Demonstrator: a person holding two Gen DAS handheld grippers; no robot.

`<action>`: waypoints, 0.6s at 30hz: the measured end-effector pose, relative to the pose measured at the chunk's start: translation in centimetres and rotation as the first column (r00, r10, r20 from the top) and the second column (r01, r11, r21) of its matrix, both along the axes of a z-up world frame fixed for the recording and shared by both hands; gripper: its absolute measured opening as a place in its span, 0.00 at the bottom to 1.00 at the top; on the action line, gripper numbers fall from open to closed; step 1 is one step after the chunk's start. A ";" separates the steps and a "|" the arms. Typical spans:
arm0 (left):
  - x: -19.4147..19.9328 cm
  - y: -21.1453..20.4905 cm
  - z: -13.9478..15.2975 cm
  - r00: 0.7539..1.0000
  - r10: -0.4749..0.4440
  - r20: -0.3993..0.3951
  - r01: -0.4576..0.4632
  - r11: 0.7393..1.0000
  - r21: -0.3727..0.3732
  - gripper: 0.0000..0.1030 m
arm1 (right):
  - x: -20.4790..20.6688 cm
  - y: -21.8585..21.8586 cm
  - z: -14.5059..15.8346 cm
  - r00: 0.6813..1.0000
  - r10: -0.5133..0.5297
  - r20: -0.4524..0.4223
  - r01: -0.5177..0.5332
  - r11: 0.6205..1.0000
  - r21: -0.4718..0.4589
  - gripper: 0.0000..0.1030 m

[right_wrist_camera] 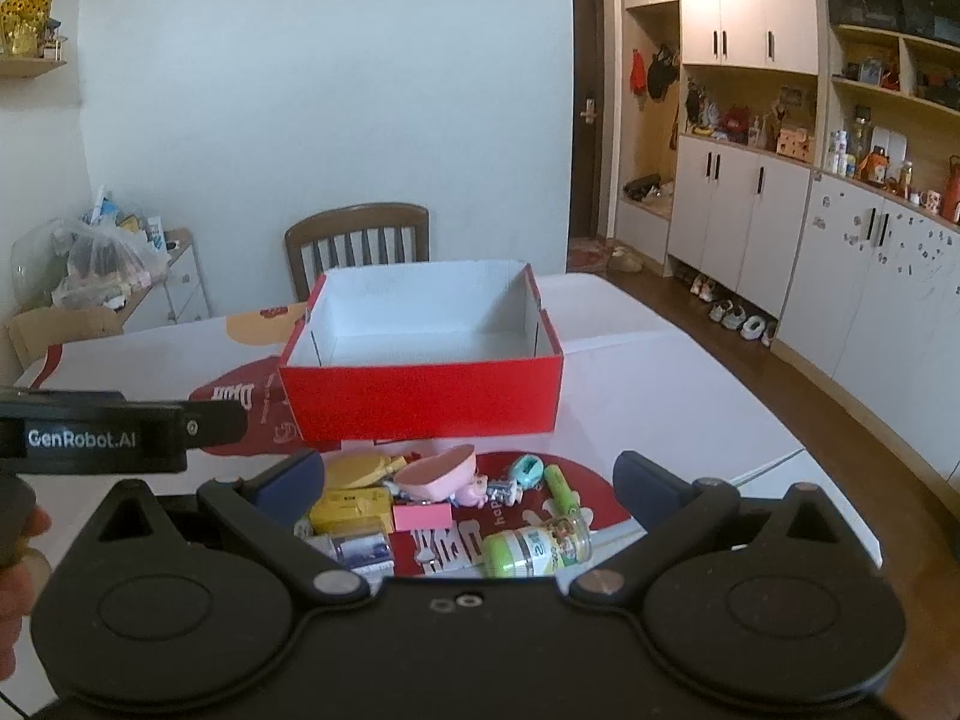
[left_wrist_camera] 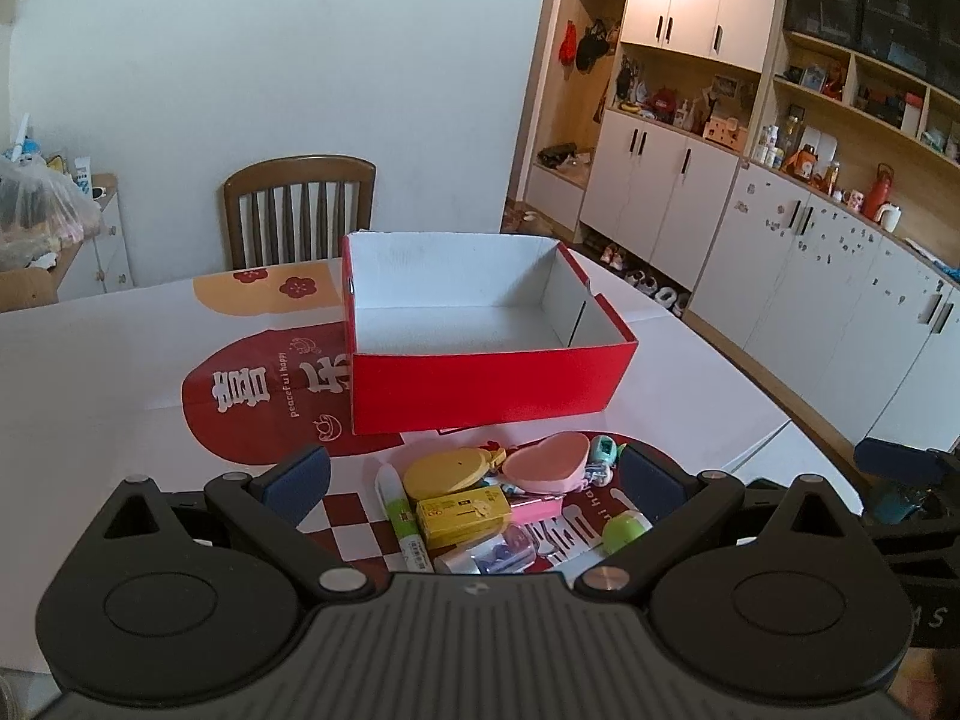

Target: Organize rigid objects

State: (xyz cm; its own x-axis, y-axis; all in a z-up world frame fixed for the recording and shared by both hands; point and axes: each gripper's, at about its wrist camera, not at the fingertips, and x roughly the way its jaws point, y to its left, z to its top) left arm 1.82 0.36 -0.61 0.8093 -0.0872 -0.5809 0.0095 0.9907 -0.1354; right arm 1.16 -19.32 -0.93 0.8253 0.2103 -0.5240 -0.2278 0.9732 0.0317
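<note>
An empty red box [left_wrist_camera: 480, 387] [right_wrist_camera: 420, 396] with a white inside stands on the table. In front of it lies a heap of small things: a pink heart-shaped case [left_wrist_camera: 546, 461] [right_wrist_camera: 437, 473], a yellow heart-shaped case [left_wrist_camera: 444, 469], a yellow carton [left_wrist_camera: 463, 513] [right_wrist_camera: 351, 507], a white and green pen [left_wrist_camera: 401, 513], a green-capped bottle [right_wrist_camera: 534, 547] and a green marker [right_wrist_camera: 559, 487]. My left gripper [left_wrist_camera: 474, 474] hovers open above the heap, nothing between its fingers. My right gripper [right_wrist_camera: 471, 483] is open too, over the same heap.
A wooden chair [left_wrist_camera: 300, 204] [right_wrist_camera: 359, 240] stands behind the table. White cabinets and wooden shelves [left_wrist_camera: 750, 180] line the right wall. A side table with a plastic bag [right_wrist_camera: 102, 264] is at the left. The other gripper's body [right_wrist_camera: 114, 429] reaches in from the left.
</note>
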 end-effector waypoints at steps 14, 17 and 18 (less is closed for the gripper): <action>4.1 -0.1 -6.1 0.996 0.039 -0.086 -0.037 0.999 0.017 1.00 | 4.8 -2.2 -6.0 0.988 0.064 -0.139 -0.076 0.994 -0.083 0.97; 5.1 -0.4 -8.0 0.991 0.049 -0.125 -0.047 0.999 0.021 1.00 | 6.0 -2.3 -7.7 0.982 0.092 -0.167 -0.113 0.986 -0.118 0.94; 5.5 -0.5 -8.6 0.988 0.055 -0.142 -0.052 0.998 0.024 1.00 | 6.5 -2.4 -8.2 0.978 0.101 -0.184 -0.124 0.985 -0.123 0.93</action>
